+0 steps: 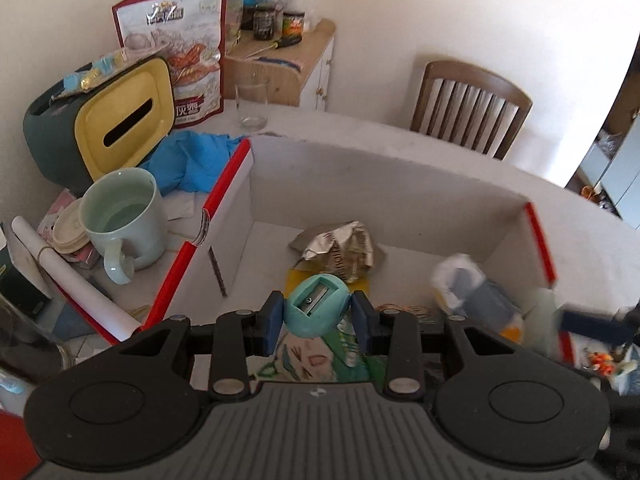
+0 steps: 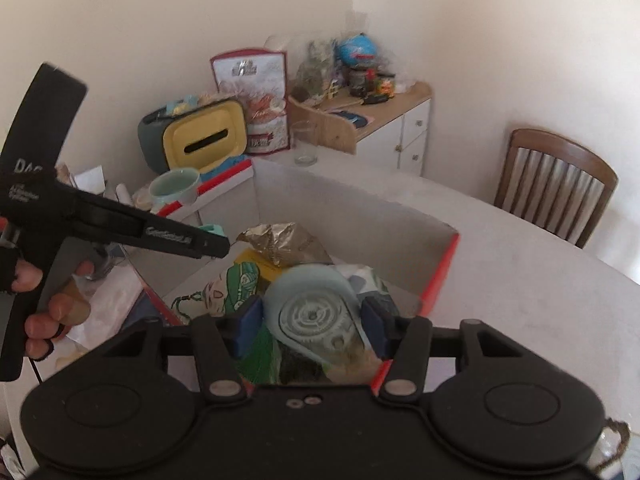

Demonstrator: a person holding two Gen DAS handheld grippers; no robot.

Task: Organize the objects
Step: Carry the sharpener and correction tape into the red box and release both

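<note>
Two small plastic things, one in each hand-held gripper, both over the open white box (image 1: 360, 184) with red edges on the worktop (image 1: 580, 224).

At far left, outside the box: a pale green mug (image 1: 124, 216), not part of this step.

Next, the left hand-held gripper (image 1: 319, 316): clenched on a teal egg-shaped pencil sharpener (image 1: 316, 300), blade slot up. Blue pads (image 1: 274, 320) on the two rounded flanks, the sharpener above the picture packets in the box and clear of the crumpled foil packet (image 1: 340, 248) behind. Probably light and stiff, but smooth and curved, so likely to twist or pop out from flat pads. Better to hold across the widest part, as now, not near the narrow end.

At right, the right hand-held gripper (image 2: 312, 322): grasping a pale blue correction-tape dispenser (image 2: 308, 312), flat side with the gear wheels up, above the right part of the box. Seems also light, a thin hard shell. Best to take by the two narrow edges, away from the tip with the tape. A hard squeeze may crack the shell.

No heavy or fragile load in either case, so a short drop into the box is probably harmless.
</note>
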